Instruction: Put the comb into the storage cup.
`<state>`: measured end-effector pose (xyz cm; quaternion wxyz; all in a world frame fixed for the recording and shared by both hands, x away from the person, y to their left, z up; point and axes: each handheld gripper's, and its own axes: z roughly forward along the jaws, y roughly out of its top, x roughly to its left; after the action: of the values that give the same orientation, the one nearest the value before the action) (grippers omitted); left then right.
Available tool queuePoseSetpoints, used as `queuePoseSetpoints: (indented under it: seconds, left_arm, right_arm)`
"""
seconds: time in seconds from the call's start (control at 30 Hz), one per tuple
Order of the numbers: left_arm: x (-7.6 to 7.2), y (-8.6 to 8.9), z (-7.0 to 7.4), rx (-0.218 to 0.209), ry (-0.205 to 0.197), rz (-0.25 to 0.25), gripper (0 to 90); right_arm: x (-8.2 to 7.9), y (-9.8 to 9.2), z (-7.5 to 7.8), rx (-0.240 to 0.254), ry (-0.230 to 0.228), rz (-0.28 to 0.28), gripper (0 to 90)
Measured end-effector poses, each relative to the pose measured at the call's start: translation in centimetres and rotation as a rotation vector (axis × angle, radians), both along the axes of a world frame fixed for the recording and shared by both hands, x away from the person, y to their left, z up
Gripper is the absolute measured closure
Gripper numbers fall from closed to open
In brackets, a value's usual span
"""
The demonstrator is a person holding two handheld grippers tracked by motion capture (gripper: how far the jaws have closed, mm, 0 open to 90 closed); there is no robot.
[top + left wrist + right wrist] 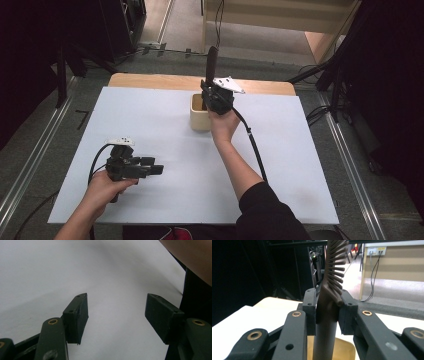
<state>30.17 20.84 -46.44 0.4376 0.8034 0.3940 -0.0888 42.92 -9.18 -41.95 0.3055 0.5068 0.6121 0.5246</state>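
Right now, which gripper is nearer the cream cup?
Right. The right gripper hangs just above the cream cup, gripping a dark comb; the left gripper rests far off, near the table's front-left.

The high view was evenly lit over the white table [165, 125], which read pale blue-grey, while the surroundings at both sides fell into near black. Soft, faint shadows lay beneath the left gripper [150, 170] and beside the cup [199, 119]. The picture was slightly soft, with no strong glare. In the left gripper view the table washed out to a bright, featureless grey and the forearm at the upper right was blurred. In the right gripper view the near jaws were soft, the brush [332, 285] was sharper, the left side dark, and the far floor was brightly lit.
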Motion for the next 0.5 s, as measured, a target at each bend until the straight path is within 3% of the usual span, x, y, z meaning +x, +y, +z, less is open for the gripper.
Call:
queuePoseSetpoints:
  seconds: [0.5]
  left_arm:
    - [0.1, -0.2, 0.0, -0.002, -0.003, -0.003, 36.2]
  right_arm:
    - [-0.4, -0.1, -1.4, -0.024, 0.017, 0.005, 69.3]
